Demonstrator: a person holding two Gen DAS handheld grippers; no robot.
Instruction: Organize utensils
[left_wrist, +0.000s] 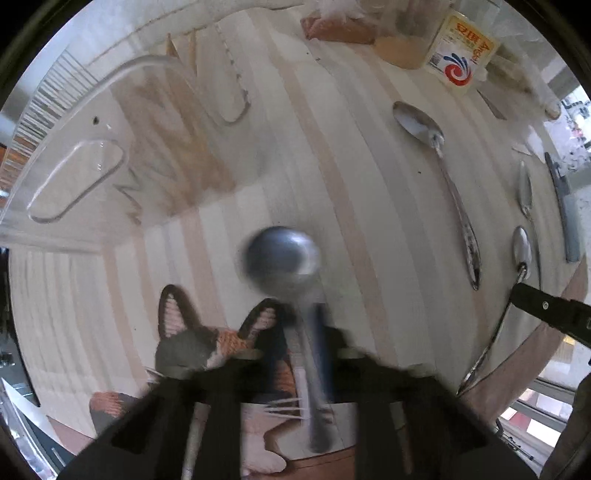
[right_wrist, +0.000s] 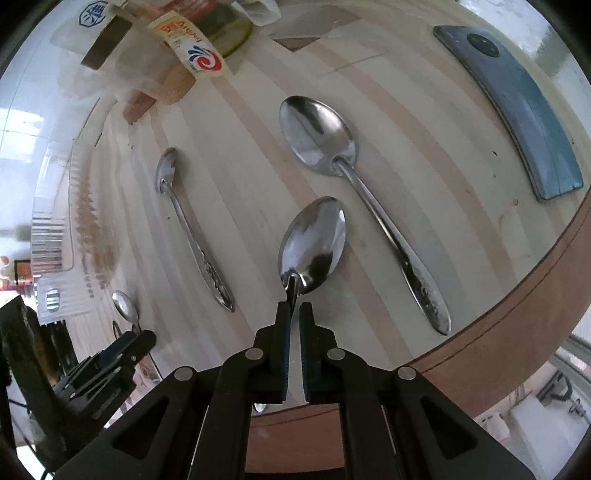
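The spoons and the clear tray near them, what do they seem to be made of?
The large spoon and the spoon in the right hand-held gripper look like polished metal, probably stainless steel: their bowls mirror the surroundings. The clear tray looks like transparent plastic, since the striped tabletop shows through it; glass cannot be excluded.

Striped tablecloth (right_wrist: 229, 122) in pale cream and pink bands covering a round brown table (right_wrist: 517, 325). Upper right of the right wrist view: a grey-blue phone (right_wrist: 517, 110) lying flat, camera side up. Upper left: a labelled packet (right_wrist: 192, 48) with a red-and-blue swirl among clear plastic bags (right_wrist: 110, 74). Lower centre of the left wrist view: a cat-shaped mat (left_wrist: 192, 347).
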